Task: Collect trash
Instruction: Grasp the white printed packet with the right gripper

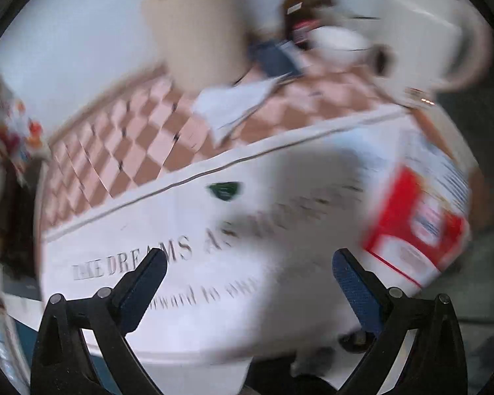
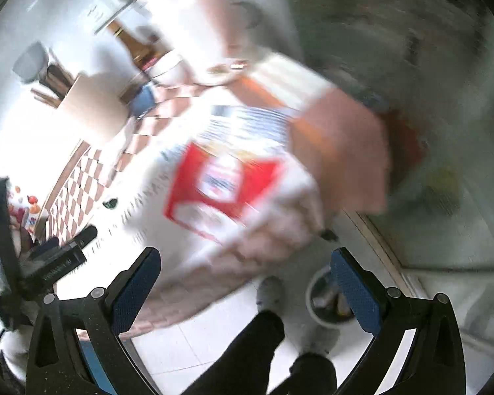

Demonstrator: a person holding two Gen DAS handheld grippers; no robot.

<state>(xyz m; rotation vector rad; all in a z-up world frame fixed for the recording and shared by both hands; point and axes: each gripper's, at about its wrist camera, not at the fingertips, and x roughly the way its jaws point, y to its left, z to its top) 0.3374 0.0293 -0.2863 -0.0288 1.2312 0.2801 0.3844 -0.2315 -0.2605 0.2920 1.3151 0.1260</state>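
Both views are motion-blurred. A red and white carton (image 1: 418,210) lies at the right end of the table; it also shows in the right wrist view (image 2: 227,177). Crumpled white paper (image 1: 233,105) lies on the checkered part of the tablecloth (image 1: 115,151). My left gripper (image 1: 248,279) is open and empty over the white printed part of the cloth. My right gripper (image 2: 245,279) is open and empty, above the table's near edge, short of the carton. A white trash bin (image 2: 329,302) stands on the floor below, between the right fingers.
A brown bottle (image 1: 296,10), a white bowl (image 1: 339,41), a blue packet (image 1: 276,57) and a beige box (image 1: 197,29) stand at the table's far end. The person's legs (image 2: 260,345) and tiled floor show below. A colourful item (image 1: 16,131) sits at the left.
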